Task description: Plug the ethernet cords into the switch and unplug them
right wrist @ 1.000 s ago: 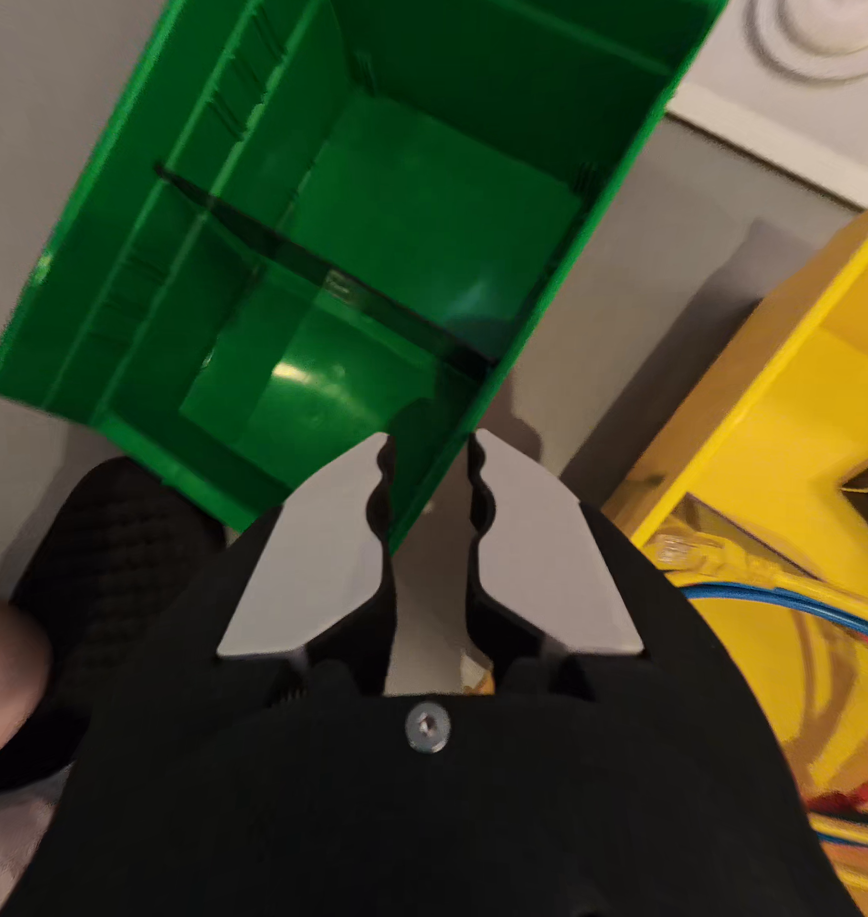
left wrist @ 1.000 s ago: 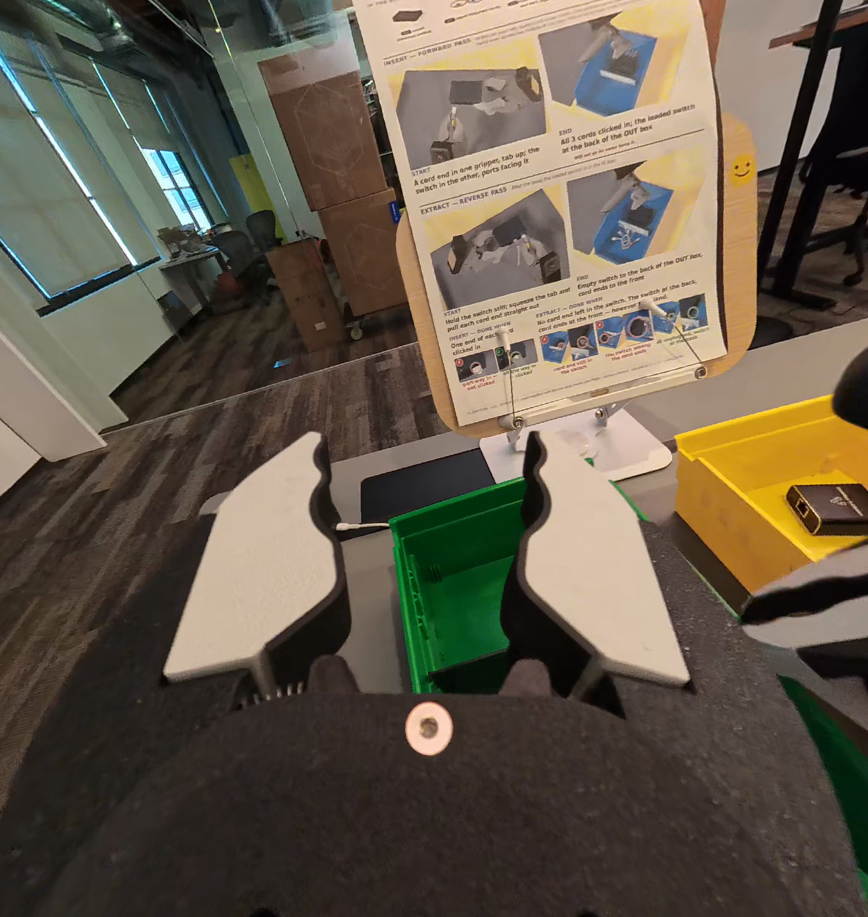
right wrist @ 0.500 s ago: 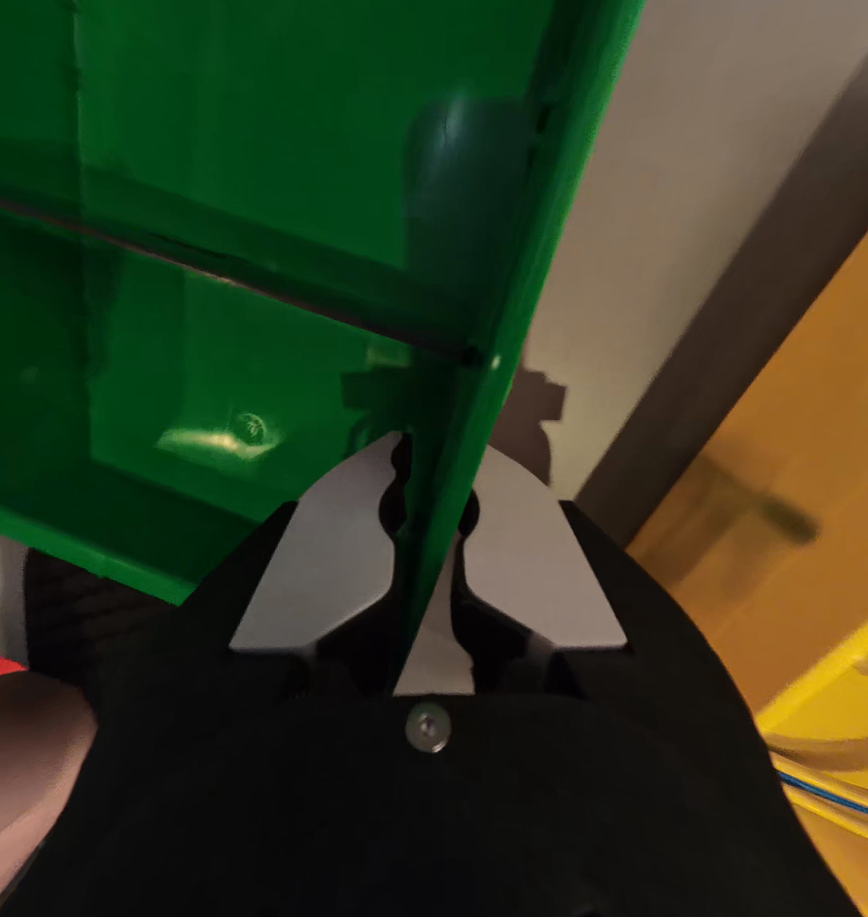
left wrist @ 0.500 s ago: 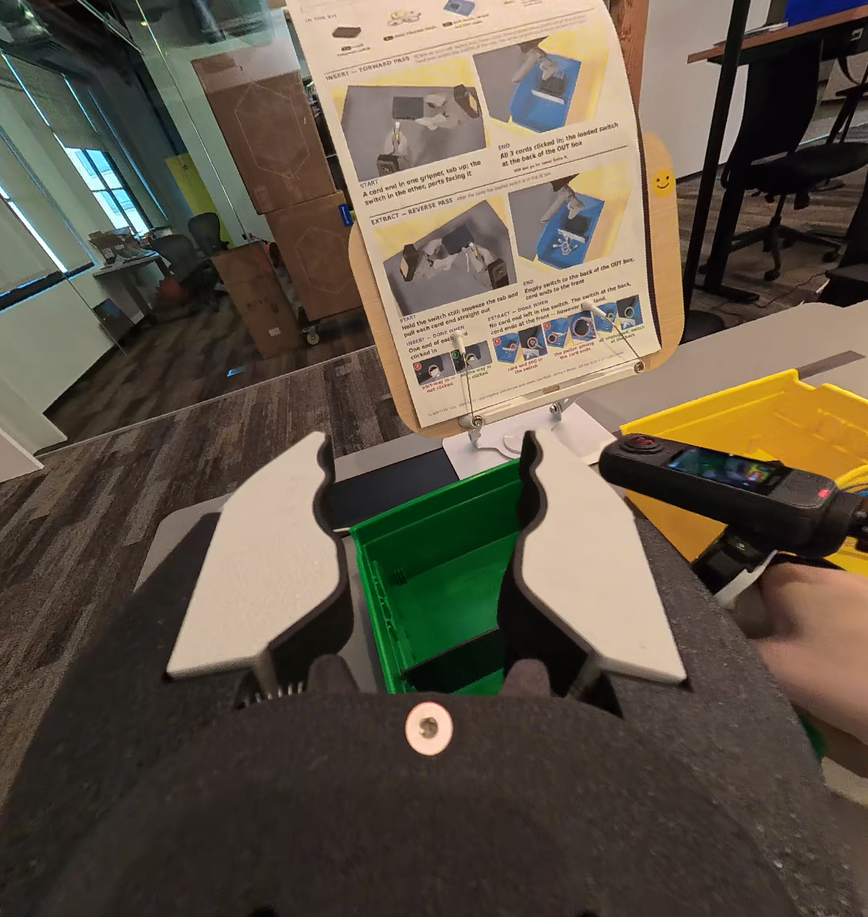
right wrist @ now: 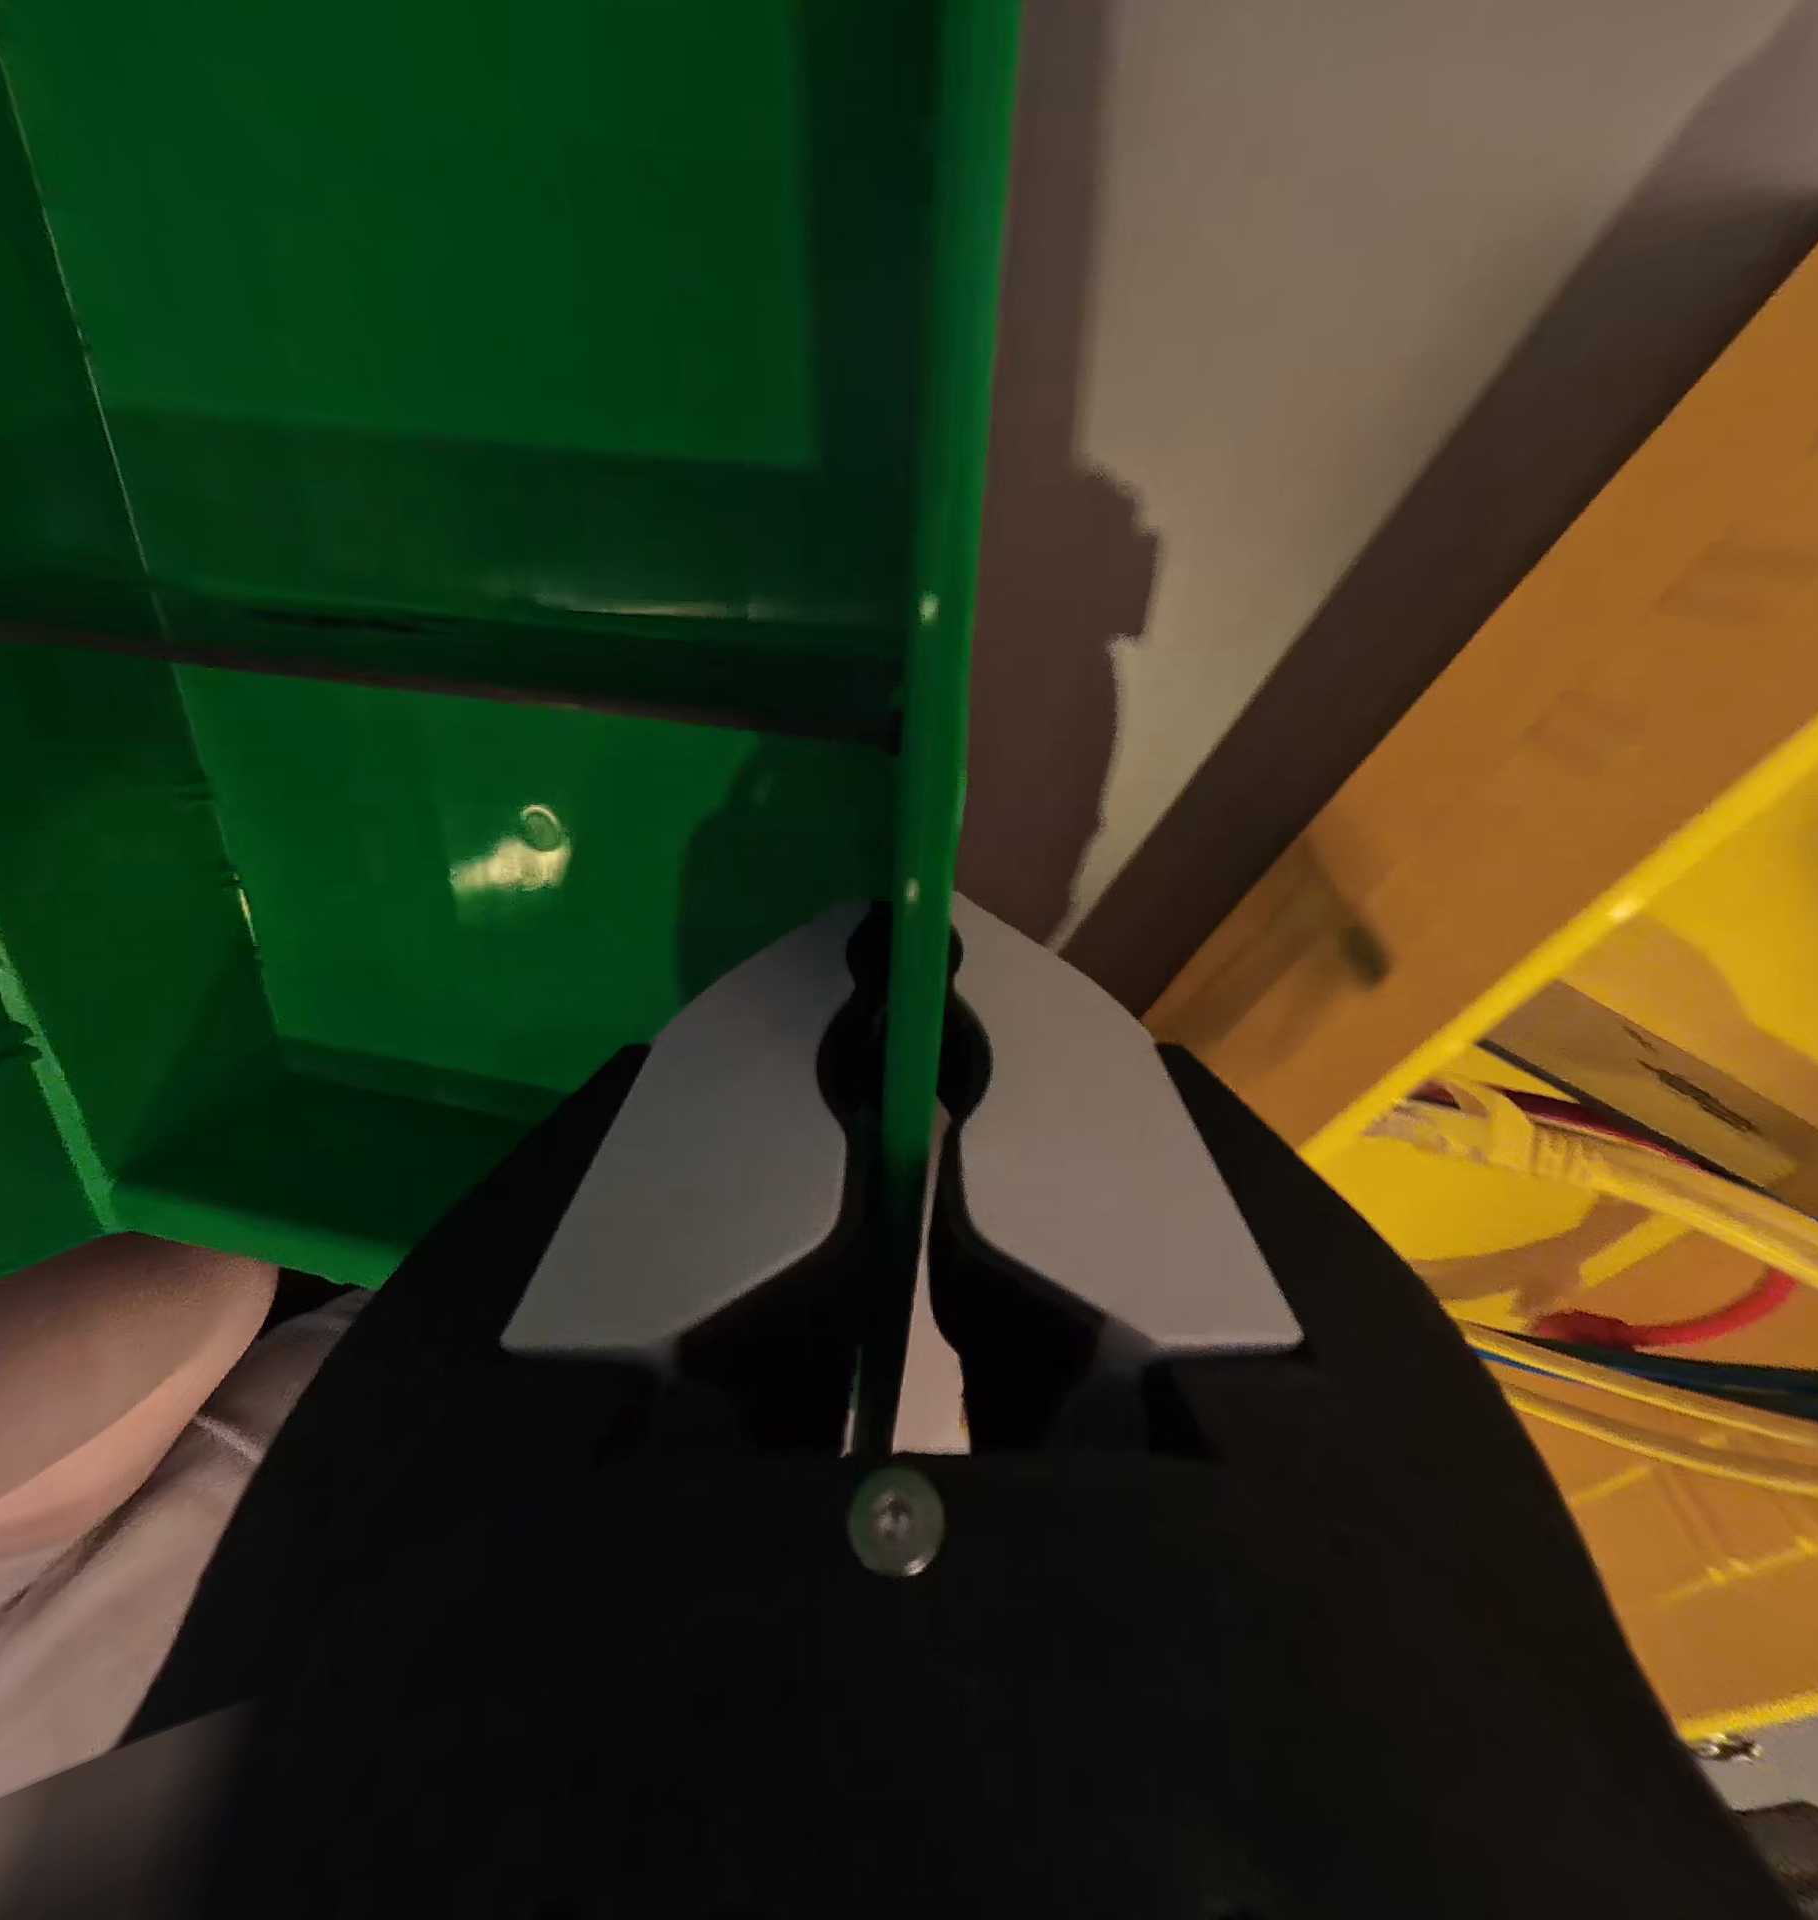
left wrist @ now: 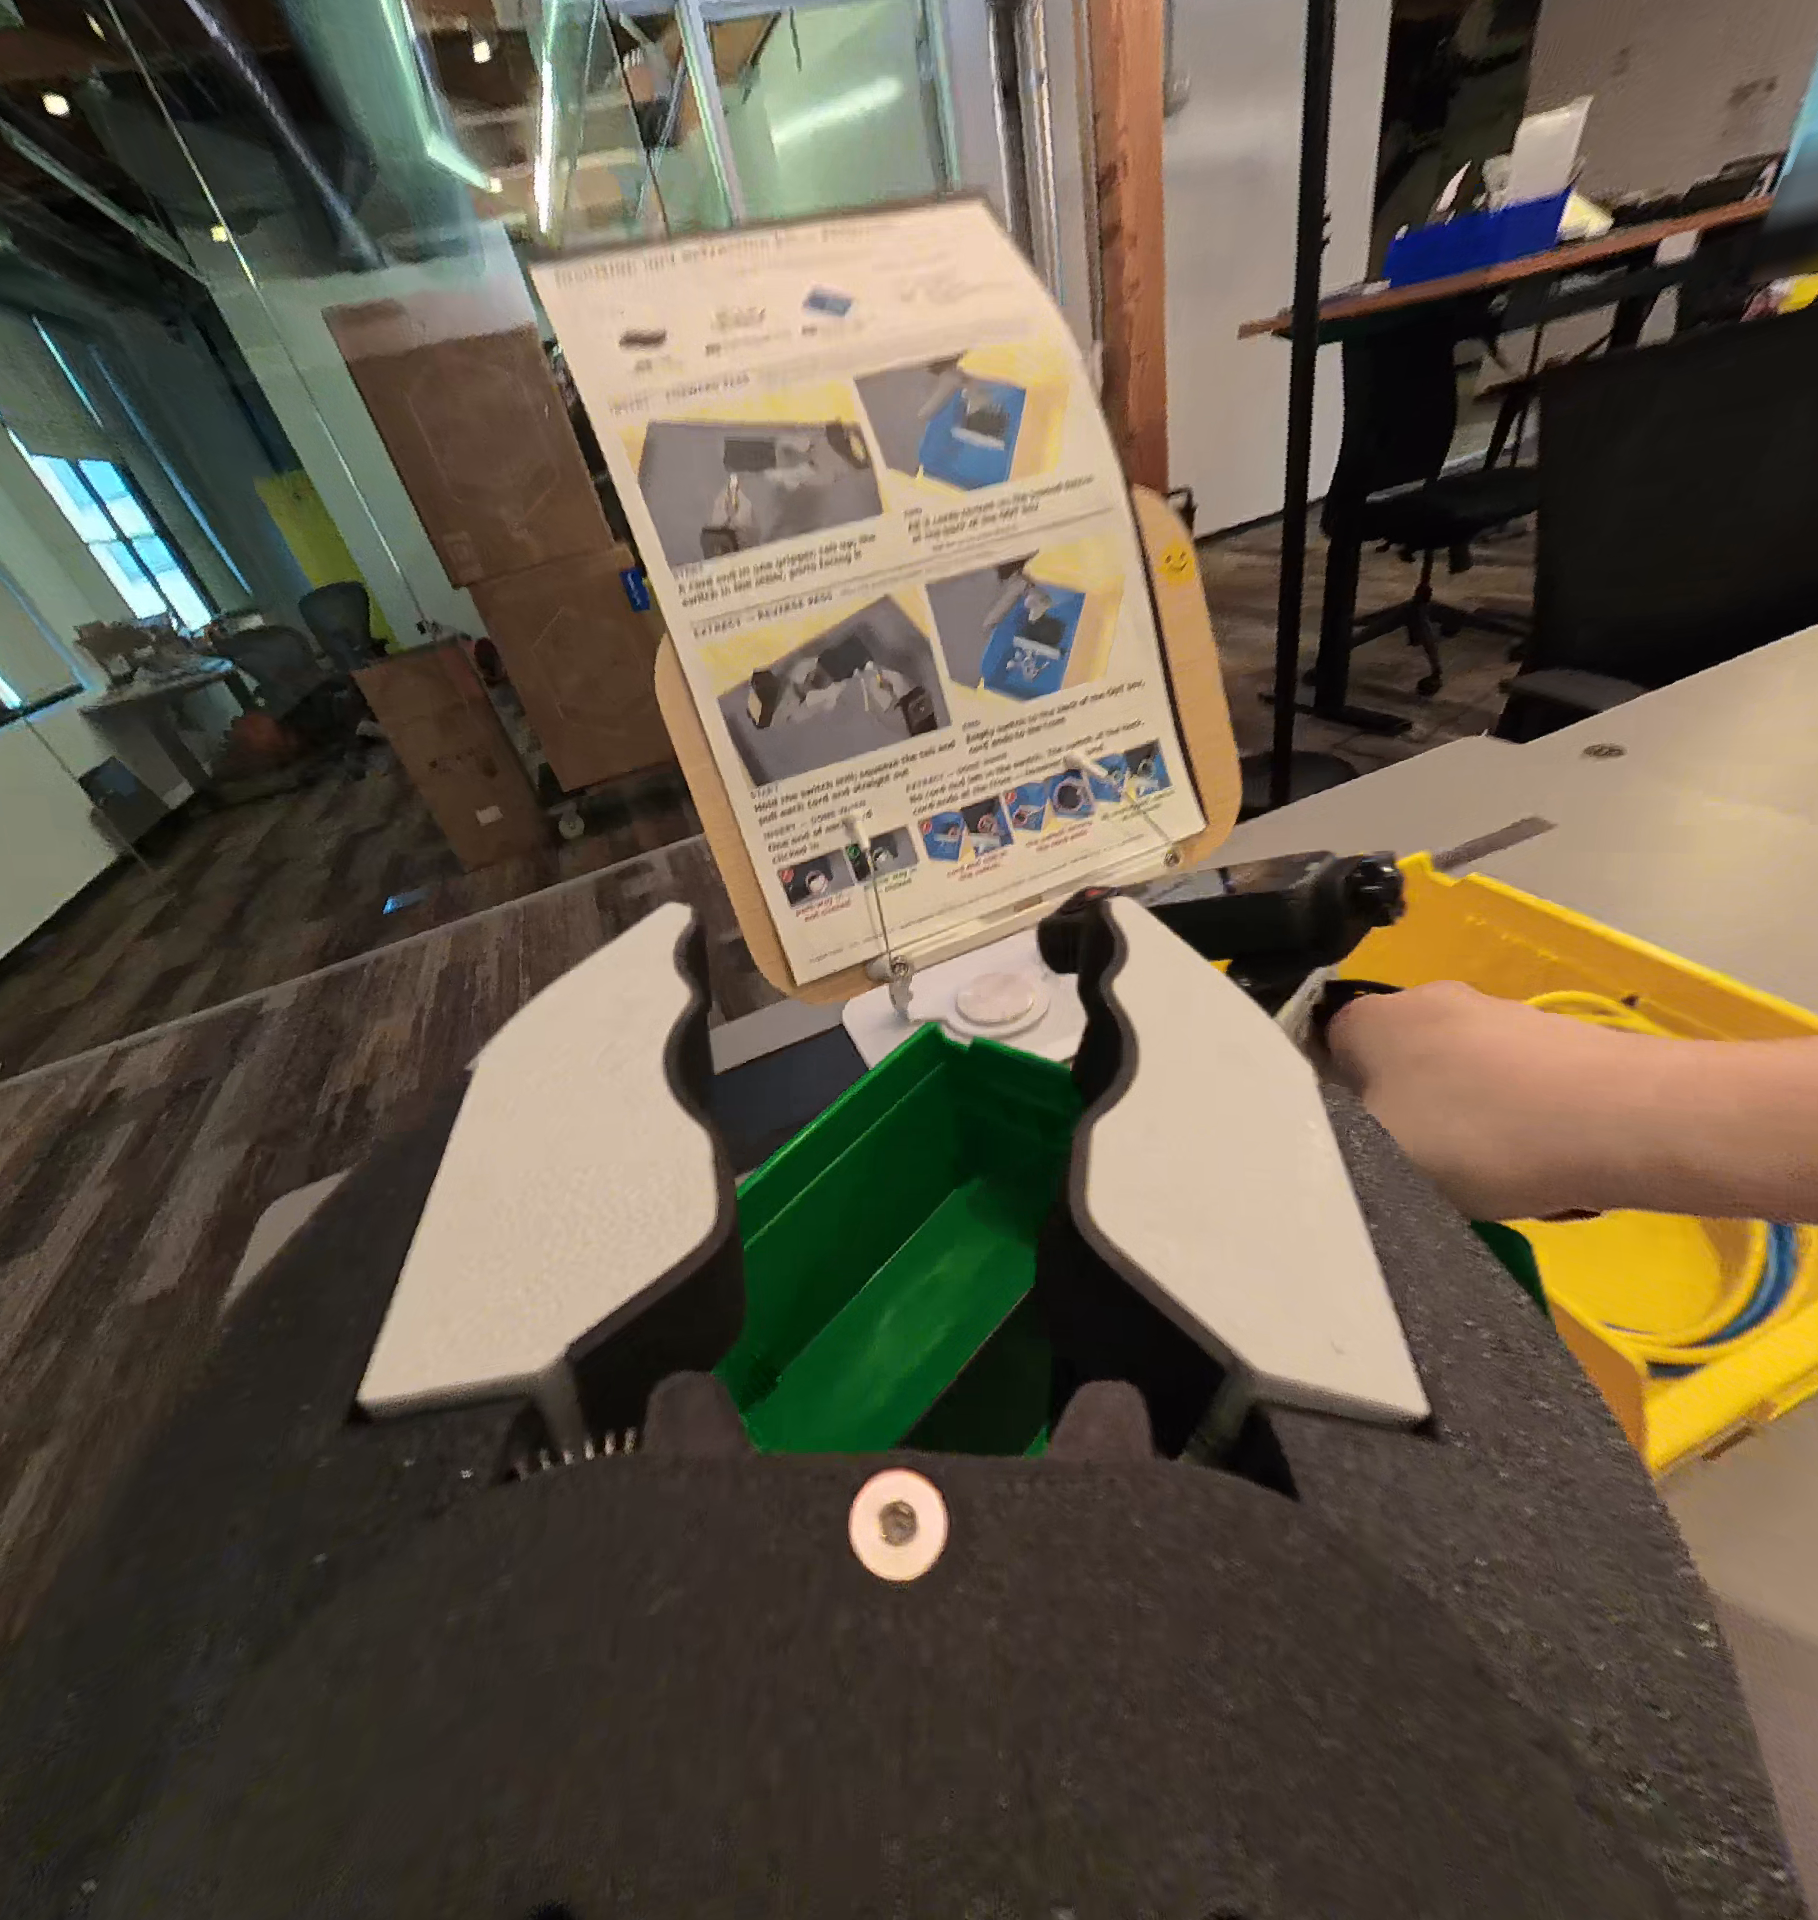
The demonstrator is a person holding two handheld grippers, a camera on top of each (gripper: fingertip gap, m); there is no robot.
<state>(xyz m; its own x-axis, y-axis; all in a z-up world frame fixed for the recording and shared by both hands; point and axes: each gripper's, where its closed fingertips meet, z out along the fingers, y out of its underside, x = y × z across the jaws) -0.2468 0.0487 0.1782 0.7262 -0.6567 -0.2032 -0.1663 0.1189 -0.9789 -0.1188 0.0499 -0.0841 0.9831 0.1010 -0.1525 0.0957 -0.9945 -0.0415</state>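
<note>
Right gripper [right wrist: 903, 940] pinches the green bin [right wrist: 469, 312] wall; left gripper [left wrist: 889, 961] is wide, empty. Cords [right wrist: 1653, 1340] lie in the yellow bin [left wrist: 1570, 966]; switch not visible, perhaps hidden. Risk: thin wall slips, bin skews.

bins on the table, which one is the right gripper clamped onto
The green bin: the right gripper pinches its side wall. The yellow bin beside it holds cables and is untouched.
</note>
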